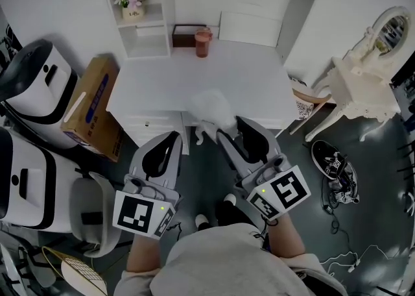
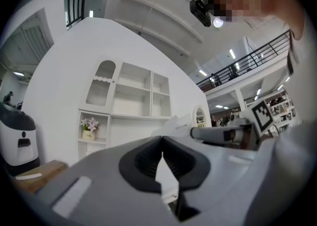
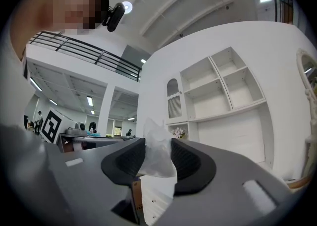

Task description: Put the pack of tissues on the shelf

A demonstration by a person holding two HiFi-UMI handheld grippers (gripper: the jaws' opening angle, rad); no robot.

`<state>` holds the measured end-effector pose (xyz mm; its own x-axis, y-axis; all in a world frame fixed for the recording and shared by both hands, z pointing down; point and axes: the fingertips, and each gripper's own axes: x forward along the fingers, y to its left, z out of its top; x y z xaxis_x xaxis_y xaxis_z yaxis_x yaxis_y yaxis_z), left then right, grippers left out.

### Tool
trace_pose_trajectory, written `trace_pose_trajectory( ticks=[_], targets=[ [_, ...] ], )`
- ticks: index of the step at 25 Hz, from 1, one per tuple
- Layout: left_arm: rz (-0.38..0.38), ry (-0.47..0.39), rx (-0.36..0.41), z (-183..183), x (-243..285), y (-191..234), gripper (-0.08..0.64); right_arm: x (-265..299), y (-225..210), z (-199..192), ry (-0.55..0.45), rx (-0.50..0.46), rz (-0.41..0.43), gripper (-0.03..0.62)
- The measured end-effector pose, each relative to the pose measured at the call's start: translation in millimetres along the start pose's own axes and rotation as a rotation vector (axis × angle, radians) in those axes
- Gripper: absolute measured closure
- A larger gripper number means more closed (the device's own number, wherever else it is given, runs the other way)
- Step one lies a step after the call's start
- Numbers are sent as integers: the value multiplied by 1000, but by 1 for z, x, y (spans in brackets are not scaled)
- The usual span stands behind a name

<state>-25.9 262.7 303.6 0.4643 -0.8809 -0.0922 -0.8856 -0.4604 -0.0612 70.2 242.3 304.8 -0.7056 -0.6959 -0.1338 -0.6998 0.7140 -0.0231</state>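
The pack of tissues (image 1: pixel 211 108), a soft white translucent bundle, hangs over the front edge of the white desk (image 1: pixel 162 87). My right gripper (image 1: pixel 224 130) is shut on it. In the right gripper view the pack (image 3: pixel 157 153) fills the gap between the two black pads (image 3: pixel 130 159). My left gripper (image 1: pixel 172 136) is held lower left of the pack, shut with nothing in it; its tips meet in the left gripper view (image 2: pixel 162 141). The white shelf unit (image 1: pixel 146 25) stands at the back of the desk, with open compartments (image 3: pixel 218 91). The left gripper view also catches the pack (image 2: pixel 176 123).
A red cup (image 1: pixel 203 43) and a brown box (image 1: pixel 185 34) stand at the desk's back. A flower pot (image 1: pixel 131 2) fills one shelf cubby. A cardboard box (image 1: pixel 94 106) leans at the desk's left. A white ornate stand (image 1: pixel 363 87) and shoes (image 1: pixel 334 161) are to the right.
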Motion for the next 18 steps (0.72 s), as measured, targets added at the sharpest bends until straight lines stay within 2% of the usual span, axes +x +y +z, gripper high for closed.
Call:
trace_pose_trajectory(
  ticks=[7,12,18],
  targets=[
    [14,1,45,1,28,10,558,16,-19,-1,26,-49,14,422],
    [13,-10,19,2,63,22,558,38,-46,1,28,-53,30,423],
    [25,-18,31,5,116,33,558,68,-93,8,25,-62,48,426]
  ],
)
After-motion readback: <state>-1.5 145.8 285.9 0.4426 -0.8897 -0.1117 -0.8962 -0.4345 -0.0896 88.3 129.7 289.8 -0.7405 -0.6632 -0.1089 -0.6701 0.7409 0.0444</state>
